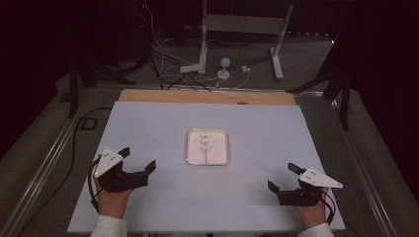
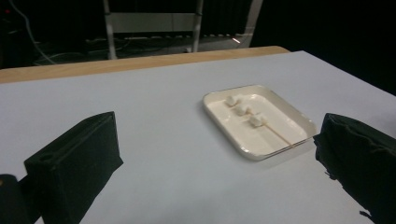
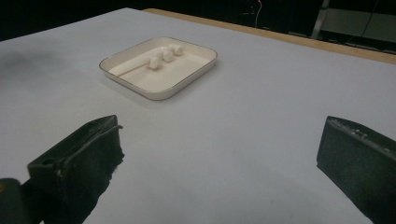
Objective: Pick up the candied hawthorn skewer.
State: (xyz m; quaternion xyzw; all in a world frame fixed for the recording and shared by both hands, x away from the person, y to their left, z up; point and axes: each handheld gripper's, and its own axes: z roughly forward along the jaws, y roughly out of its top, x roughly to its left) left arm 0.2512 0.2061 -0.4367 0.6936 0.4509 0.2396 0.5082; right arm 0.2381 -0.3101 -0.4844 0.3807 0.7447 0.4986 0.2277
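Skewer [image 2: 261, 122]: thin wooden stick threaded through three white marshmallows [image 2: 242, 109], lying in the tray.
Tray [image 1: 227, 146]: glossy cream, rounded square, mid-table.
Left gripper [image 1: 139, 159]: jaws spread, empty.
Right gripper [image 1: 282, 177]: jaws spread, empty.
Table [image 1: 148, 128]: matte pale sheet.

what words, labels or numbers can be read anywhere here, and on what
None can be read.
The white tray with three marshmallows on a skewer bears no print.
The pale table sheet is blank.
The grey plate on the left claw and the one on the right claw show no marking.
The gear on the floor behind the table is too small and dim to read.
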